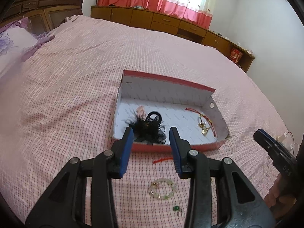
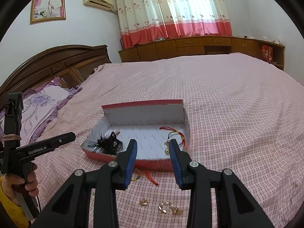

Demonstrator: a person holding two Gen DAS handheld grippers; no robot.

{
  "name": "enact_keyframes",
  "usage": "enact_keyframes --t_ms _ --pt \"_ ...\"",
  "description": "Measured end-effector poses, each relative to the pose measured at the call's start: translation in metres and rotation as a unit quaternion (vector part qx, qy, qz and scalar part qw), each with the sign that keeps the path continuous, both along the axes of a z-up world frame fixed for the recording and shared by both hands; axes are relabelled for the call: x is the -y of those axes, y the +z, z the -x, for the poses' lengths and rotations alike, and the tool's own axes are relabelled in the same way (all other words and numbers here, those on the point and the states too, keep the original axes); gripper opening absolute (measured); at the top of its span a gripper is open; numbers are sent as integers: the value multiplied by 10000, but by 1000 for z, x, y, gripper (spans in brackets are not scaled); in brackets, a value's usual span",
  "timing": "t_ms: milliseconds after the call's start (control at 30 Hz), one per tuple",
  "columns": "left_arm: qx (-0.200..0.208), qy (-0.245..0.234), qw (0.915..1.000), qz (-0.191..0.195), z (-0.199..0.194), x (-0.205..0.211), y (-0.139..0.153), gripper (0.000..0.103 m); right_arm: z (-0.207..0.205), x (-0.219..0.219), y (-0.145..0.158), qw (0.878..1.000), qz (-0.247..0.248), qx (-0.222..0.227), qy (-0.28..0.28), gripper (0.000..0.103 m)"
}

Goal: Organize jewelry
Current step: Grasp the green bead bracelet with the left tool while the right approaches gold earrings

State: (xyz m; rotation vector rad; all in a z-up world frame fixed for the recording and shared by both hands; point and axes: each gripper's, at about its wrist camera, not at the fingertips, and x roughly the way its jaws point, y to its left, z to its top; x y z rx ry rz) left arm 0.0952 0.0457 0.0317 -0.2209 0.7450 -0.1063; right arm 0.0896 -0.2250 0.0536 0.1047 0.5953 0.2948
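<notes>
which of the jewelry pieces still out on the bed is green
The small green stone on the bedspread, nearest the camera below the left gripper. The pale bead bracelet beside it is mostly whitish, and the cord by the box is red.

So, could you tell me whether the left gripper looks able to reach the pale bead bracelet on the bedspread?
Probably yes. The left gripper is open and empty, and the bead bracelet lies uncovered on the bedspread just beneath its fingers, outside the red box.

A pink checked bed carries a red shoebox, a bead bracelet at its six o'clock, and gold earrings.
</notes>
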Motion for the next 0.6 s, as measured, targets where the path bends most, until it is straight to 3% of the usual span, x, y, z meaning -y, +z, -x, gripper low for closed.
enact_keyframes --t_ms 600 --pt "-278 -31 9996 -22 35 -4 -21 31 41 16 -15 9997 72 -171 -140 38"
